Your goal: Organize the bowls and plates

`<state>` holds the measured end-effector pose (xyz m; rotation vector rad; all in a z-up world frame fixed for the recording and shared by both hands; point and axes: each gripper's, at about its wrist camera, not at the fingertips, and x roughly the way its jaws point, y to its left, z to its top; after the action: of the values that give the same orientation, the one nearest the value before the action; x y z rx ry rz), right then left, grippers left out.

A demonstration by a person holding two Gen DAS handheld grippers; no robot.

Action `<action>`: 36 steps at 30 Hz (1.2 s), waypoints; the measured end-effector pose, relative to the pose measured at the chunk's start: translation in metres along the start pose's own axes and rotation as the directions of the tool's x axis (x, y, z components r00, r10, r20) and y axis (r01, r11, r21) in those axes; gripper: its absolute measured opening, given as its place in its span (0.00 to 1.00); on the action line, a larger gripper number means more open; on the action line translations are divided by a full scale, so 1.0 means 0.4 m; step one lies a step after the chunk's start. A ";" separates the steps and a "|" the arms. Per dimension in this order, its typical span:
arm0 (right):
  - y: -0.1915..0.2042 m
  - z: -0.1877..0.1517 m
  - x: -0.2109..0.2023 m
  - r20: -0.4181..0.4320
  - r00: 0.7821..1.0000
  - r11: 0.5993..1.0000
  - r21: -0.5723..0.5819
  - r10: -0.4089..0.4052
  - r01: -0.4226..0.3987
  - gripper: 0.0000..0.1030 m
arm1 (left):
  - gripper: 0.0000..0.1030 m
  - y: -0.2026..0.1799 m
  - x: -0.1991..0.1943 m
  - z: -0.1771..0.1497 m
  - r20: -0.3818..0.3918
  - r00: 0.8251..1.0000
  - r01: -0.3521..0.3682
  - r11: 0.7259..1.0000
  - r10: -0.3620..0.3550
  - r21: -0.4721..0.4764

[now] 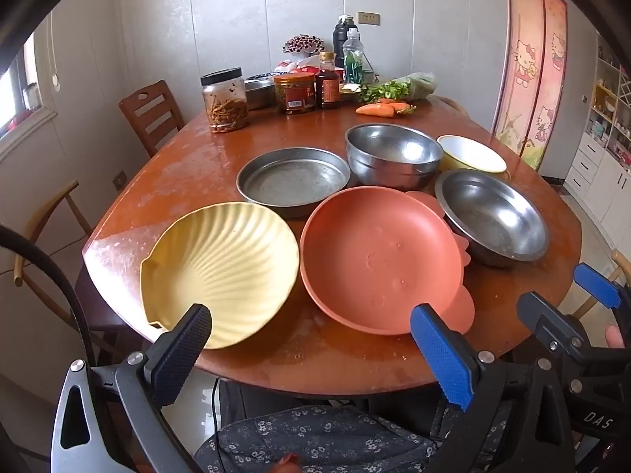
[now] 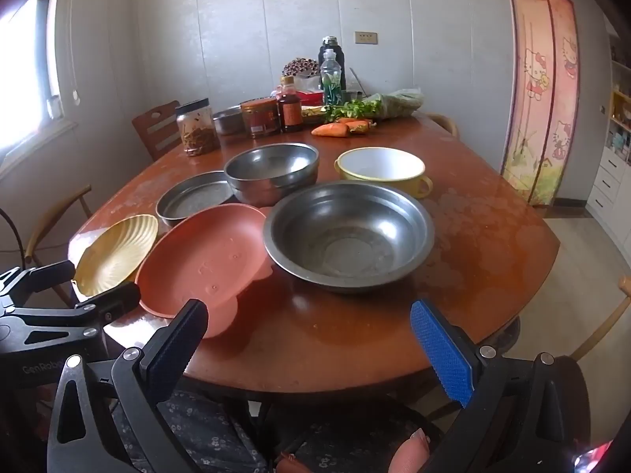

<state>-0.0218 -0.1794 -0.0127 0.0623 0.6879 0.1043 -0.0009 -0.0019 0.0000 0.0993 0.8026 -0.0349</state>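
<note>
Dishes crowd the near half of the wooden table [image 1: 197,165], grouped around the orange plate [image 1: 374,260]. The yellow shell plate [image 1: 224,268] lies just left of the orange plate, the flat metal pan [image 1: 294,179] behind it, and the wide steel bowl [image 2: 349,234] to its right. Stacked steel bowls [image 1: 392,157] and a yellow cup-bowl [image 2: 380,171] stand farther back. Jars [image 1: 224,100], bottles [image 1: 327,84] and carrots [image 1: 380,109] sit well behind. The left gripper [image 1: 311,339] and right gripper [image 2: 307,335] both hover at the near table edge, fingers spread apart, holding nothing.
</note>
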 end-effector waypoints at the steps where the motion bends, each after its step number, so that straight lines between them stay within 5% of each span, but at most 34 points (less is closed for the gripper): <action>1: -0.001 0.001 0.001 -0.010 1.000 1.000 -0.001 -0.005 0.005 1.00 | 0.98 -0.003 -0.001 -0.001 -0.002 1.000 -0.001 1.000 0.001 -0.002; 8: -0.004 -0.004 -0.010 0.002 1.000 1.000 -0.006 -0.009 0.009 1.00 | 0.98 0.025 -0.013 -0.014 0.008 0.999 0.045 0.996 -0.045 -0.073; 36: 0.007 -0.010 -0.015 0.011 1.000 1.000 -0.019 -0.003 0.003 1.00 | 0.98 0.016 -0.013 -0.020 -0.002 0.999 0.044 0.997 -0.044 -0.064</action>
<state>-0.0294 -0.1771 -0.0118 0.0431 0.6757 0.1075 -0.0098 0.0050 -0.0011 0.0209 0.8086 -0.0506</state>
